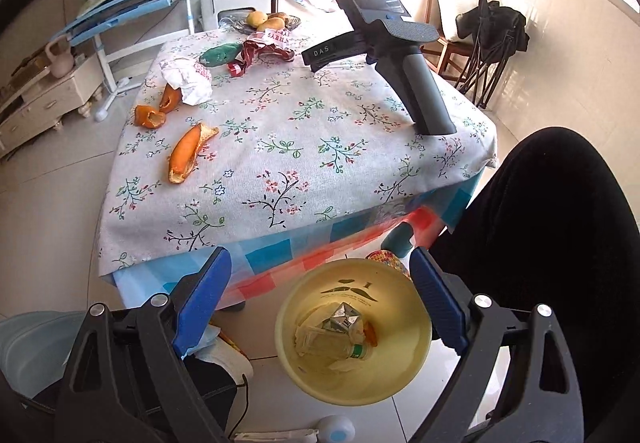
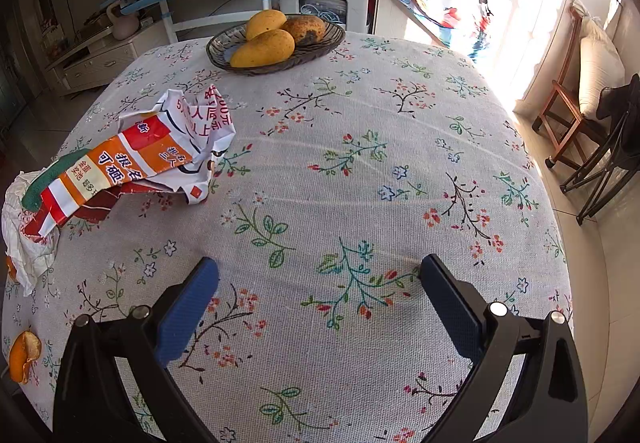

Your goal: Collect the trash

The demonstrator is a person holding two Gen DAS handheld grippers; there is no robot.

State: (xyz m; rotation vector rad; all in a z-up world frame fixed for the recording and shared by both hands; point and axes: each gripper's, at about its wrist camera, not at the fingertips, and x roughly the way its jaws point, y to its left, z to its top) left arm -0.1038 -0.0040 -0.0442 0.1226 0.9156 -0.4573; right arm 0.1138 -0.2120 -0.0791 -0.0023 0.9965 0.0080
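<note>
2 grippers, both spread, both empty. Floral-cloth table (image 1: 280,131) carries remaining trash along its far-left side. Round yellow plastic bin (image 1: 416,359) on floor at table's near edge, directly under left gripper (image 1: 320,303); already holds bottle, foil, paper. Right gripper (image 2: 320,307) rests on cloth, nothing between jaws. Crumpled orange-red printed wrapper (image 2: 136,159) lies up-left of right gripper, long axis slanting left-down; right hand nearer. Long orange peel strip (image 1: 190,155) up-left of left gripper, axis near upright in that view.

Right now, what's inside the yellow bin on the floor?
Inside the yellow bin I can see a crushed silvery carton, a squashed plastic bottle, some crumpled paper and a bit of orange peel. Anything underneath them is covered.
</note>
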